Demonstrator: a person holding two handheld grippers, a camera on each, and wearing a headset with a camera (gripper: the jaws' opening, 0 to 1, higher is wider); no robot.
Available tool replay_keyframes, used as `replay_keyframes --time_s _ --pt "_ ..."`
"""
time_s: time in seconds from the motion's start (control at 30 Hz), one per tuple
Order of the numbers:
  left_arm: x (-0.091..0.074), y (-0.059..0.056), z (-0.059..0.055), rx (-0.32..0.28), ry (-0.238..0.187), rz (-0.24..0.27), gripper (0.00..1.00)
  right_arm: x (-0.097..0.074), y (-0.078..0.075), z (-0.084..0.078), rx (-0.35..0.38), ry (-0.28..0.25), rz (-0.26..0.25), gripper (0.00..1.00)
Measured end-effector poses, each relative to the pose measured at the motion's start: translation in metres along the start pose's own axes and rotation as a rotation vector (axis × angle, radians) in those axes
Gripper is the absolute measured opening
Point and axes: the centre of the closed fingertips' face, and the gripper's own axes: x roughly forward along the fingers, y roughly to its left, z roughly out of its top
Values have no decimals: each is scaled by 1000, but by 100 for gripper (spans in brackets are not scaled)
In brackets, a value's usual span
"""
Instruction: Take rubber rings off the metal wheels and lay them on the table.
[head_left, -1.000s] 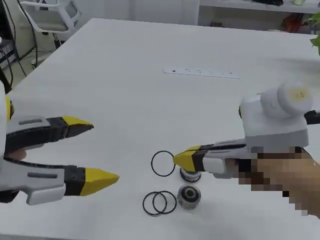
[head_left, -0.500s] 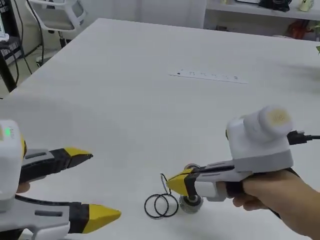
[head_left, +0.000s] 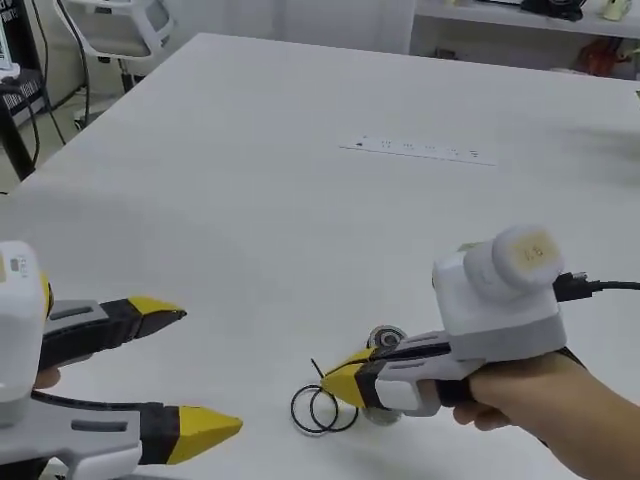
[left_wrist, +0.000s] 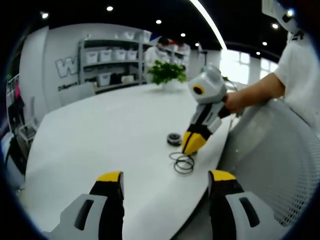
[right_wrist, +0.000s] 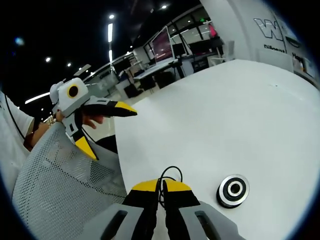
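The right gripper (right_wrist: 161, 186) has its two yellow tips pinched together on a thin black rubber ring (right_wrist: 172, 167). The ring loops up above the tips. A round metal wheel (right_wrist: 233, 190) sits just beside them on the white table (right_wrist: 225, 115). Far off, past the table edge, the left gripper (right_wrist: 115, 134) has its jaws wide apart. A mesh chair back (right_wrist: 60, 185) is below it.

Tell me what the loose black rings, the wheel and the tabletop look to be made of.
Black rings: probably rubber, matte; thin dark loops lying flat.
Wheel: seemingly metal, polished; silvery concentric bands catch light around a dark centre.
Tabletop: smooth, white, matte surface, perhaps laminate; the pictures leave it open.
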Motion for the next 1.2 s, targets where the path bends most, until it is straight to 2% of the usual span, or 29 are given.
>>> replay_keyframes --time_s 0.3,0.73,0.97,1.2 --pt "-4 4 -2 -8 -2 22 68 5 2 -7 -35 35 3 6" --pt "-5 6 -3 -2 2 37 66 3 -2 -1 12 3 0 18" --pt "-7 8 0 -2 -5 42 66 -1 -6 4 4 -15 -17 17" --pt "-8 11 2 2 -7 49 66 -10 -15 15 14 -56 -44 17"
